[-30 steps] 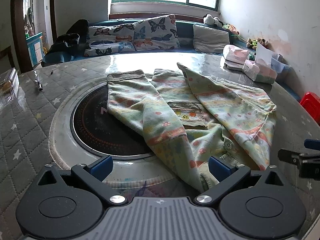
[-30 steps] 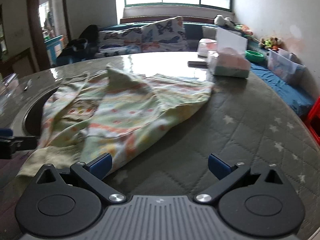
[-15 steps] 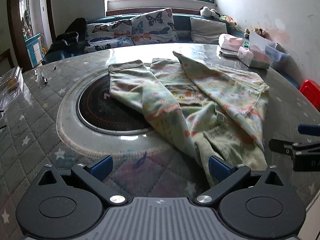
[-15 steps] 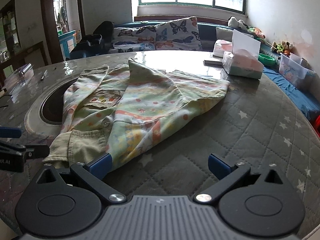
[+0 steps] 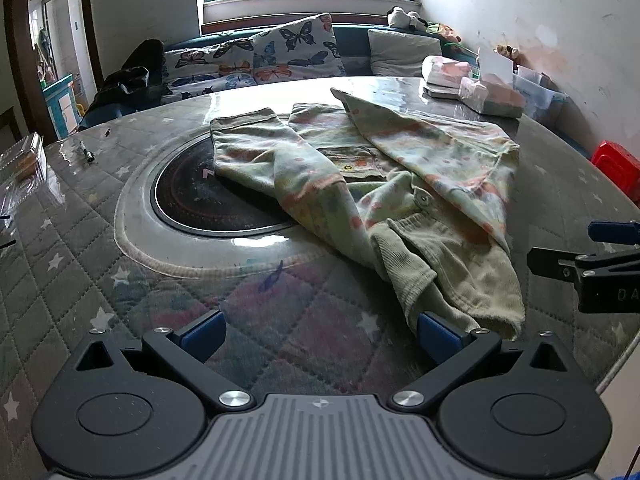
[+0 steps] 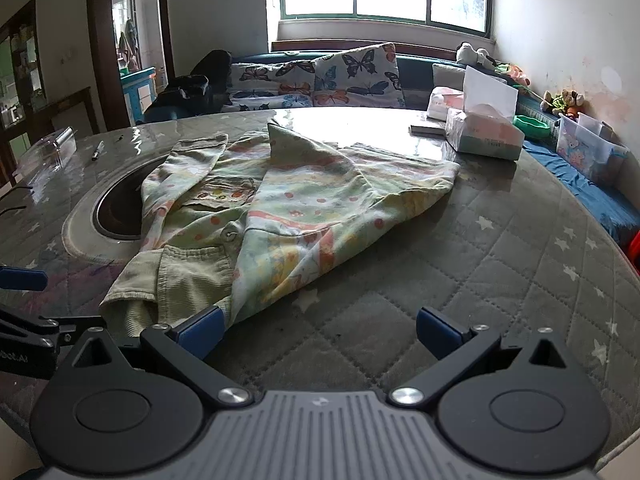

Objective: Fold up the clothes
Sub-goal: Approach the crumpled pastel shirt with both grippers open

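Two hand-held grippers, left (image 5: 318, 330) and right (image 6: 318, 328), both spread wide, holding nothing, now drawn back from the garment (image 5: 384, 184). Garment lies mid-frame on tabletop (image 6: 500, 264), sleeves crossed inward, partly folded, released.

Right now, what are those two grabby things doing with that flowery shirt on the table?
A person holds a gripper in each hand to fold the patterned shirt on the round table. Both sleeves are already crossed over its front. The left gripper and right gripper are both open and hold nothing, hovering at the table's near edge beside the shirt's ribbed hem.
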`<act>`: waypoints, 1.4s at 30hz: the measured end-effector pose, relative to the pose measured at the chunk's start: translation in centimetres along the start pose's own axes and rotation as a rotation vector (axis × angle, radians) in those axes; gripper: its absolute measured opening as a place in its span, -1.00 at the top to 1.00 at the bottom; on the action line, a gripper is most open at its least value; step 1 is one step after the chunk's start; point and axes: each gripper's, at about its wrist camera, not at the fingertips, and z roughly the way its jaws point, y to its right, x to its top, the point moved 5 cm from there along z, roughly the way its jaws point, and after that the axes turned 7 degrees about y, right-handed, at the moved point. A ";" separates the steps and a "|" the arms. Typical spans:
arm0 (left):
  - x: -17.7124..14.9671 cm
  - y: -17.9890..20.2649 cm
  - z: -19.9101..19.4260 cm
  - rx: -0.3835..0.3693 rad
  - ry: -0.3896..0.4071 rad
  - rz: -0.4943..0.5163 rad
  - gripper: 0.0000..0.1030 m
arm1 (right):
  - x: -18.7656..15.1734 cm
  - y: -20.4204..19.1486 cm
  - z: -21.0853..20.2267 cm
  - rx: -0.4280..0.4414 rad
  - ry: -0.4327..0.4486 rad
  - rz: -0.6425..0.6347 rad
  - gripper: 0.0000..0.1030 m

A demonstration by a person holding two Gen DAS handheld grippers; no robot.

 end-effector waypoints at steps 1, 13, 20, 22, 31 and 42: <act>-0.1 0.1 -0.1 -0.001 0.001 0.002 -1.00 | 0.0 0.0 -0.1 0.002 0.002 -0.001 -1.00; -0.7 0.8 -0.4 -0.007 0.001 0.024 -1.00 | -0.5 -0.5 -0.6 0.008 0.007 -0.004 -1.00; -0.8 1.0 -0.5 -0.008 0.003 0.029 -1.00 | -0.4 -0.5 -0.8 0.001 0.016 -0.001 -1.00; -0.7 1.0 -0.5 -0.007 0.004 0.030 -1.00 | -0.4 -0.5 -0.8 0.002 0.015 -0.002 -1.00; -0.6 0.7 -0.3 -0.002 0.000 0.025 -1.00 | -0.4 -0.8 -0.4 0.007 0.007 -0.010 -1.00; 0.4 0.1 -0.1 0.004 0.009 0.022 -1.00 | 0.3 -0.9 0.0 0.012 0.010 -0.035 -1.00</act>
